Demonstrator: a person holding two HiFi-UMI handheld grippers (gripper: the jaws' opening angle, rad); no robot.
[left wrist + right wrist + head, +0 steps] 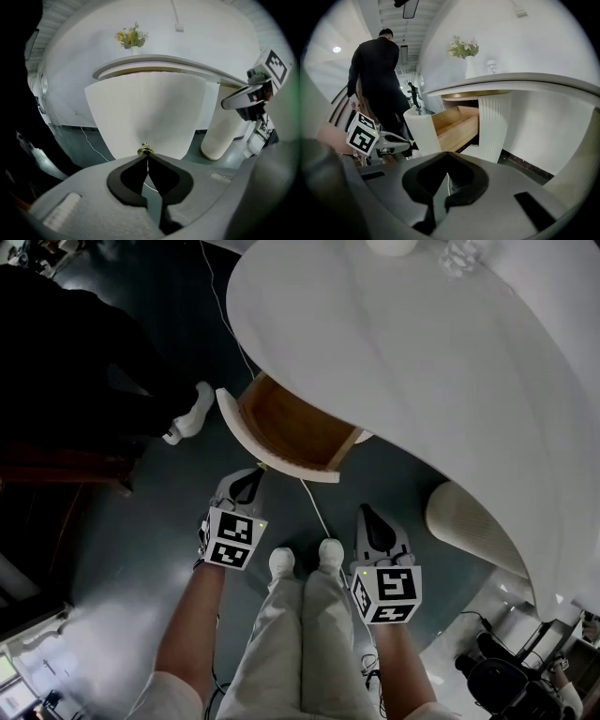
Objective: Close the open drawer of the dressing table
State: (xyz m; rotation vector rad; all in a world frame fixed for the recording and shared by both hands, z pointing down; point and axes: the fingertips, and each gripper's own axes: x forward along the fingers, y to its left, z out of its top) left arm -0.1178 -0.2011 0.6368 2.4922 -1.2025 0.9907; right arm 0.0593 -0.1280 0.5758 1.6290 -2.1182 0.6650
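Pushing squarely on the curved white drawer front (pixel 145 110) looks like the way to do this step well. The drawer (pixel 292 427) stands pulled out from under the near edge of the dressing table (pixel 403 362), its wooden inside bare to the head view. The left gripper (pixel 146 155) has its jaws pressed together with nothing between them. Their tips sit right at the small brass knob (pixel 145 150) low on the front, though whether they touch it I cannot tell. I would press with these closed tips beside the knob, along the line of the drawer's travel and toward the table, since an off-centre shove might skew the drawer on its runners. The right gripper (pixel 447 155) hangs back to the side, well apart from the drawer, its jaws likewise pressed together and empty. It seems unneeded unless the drawer jams.
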